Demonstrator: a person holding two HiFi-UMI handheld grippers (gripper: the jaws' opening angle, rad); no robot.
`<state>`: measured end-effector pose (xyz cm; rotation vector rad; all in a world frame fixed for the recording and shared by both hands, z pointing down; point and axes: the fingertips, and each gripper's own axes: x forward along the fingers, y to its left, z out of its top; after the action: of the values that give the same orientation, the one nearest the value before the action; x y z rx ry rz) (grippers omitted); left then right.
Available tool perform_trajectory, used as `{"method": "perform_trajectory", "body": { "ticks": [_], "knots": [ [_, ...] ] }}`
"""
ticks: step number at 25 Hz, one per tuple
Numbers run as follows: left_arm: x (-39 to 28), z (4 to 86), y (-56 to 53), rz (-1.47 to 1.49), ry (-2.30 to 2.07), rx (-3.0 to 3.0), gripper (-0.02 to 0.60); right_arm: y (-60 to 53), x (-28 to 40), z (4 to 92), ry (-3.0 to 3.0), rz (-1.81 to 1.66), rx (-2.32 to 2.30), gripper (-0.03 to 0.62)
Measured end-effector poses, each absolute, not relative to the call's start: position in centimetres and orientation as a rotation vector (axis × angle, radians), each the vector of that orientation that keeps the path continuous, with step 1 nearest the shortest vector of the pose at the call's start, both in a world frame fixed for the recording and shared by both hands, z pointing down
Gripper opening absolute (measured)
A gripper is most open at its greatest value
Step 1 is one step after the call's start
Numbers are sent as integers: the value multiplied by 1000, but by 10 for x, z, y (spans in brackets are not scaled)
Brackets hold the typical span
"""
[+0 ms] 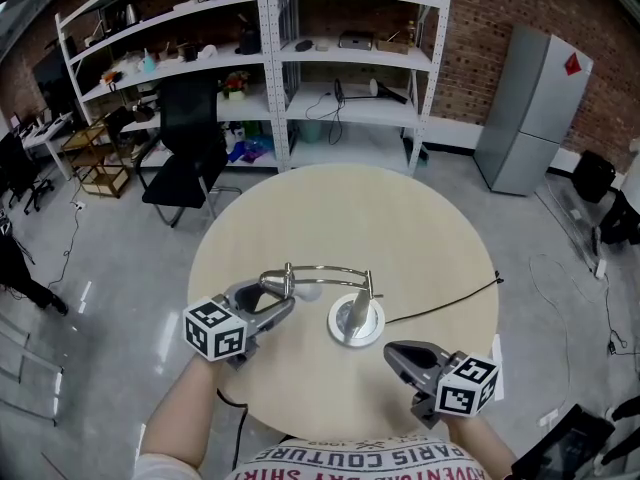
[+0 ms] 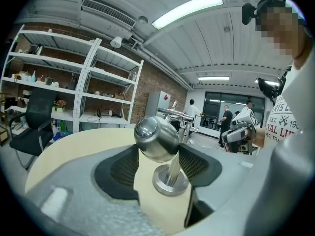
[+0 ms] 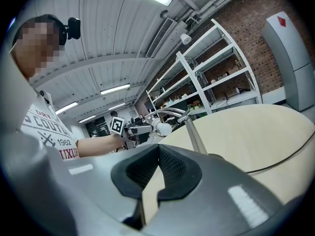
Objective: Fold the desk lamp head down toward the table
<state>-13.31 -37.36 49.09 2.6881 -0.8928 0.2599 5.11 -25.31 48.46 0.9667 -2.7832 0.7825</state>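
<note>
A chrome desk lamp stands on the round pale table [image 1: 420, 228], with its disc base [image 1: 343, 334] near the front. Its thin arm [image 1: 330, 268] arches over to the left and ends in the lamp head [image 1: 306, 290], which hangs low over the tabletop. My left gripper [image 1: 285, 293] is shut on the lamp head. In the left gripper view the chrome lamp head [image 2: 156, 137] sits between the pads [image 2: 196, 163], above the base [image 2: 170, 181]. My right gripper [image 1: 392, 351] is shut and holds nothing, just right of the base; its pads [image 3: 170, 168] meet at the tips.
The lamp's black cable [image 1: 440, 303] runs off the table's right edge. Beyond the table stand white shelving [image 1: 300, 68], a black office chair [image 1: 185, 153] and a grey cabinet [image 1: 535, 108]. People [image 2: 226, 119] stand far off in the room.
</note>
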Motion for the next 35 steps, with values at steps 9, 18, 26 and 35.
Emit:
{"method": "perform_trajectory", "body": {
  "ticks": [9, 18, 26, 35],
  "knots": [
    [-132, 500, -373, 238, -884, 2672, 247, -255, 51, 483, -2781, 776, 974, 0],
    [-128, 519, -374, 256, -865, 2647, 252, -257, 56, 485, -2776, 776, 992, 0],
    [-125, 533, -374, 259, -847, 2636, 252, -259, 61, 490, -2763, 779, 1006, 0],
    [-120, 544, -374, 268, -827, 2630, 252, -261, 62, 490, -2748, 792, 1018, 0]
  ]
}}
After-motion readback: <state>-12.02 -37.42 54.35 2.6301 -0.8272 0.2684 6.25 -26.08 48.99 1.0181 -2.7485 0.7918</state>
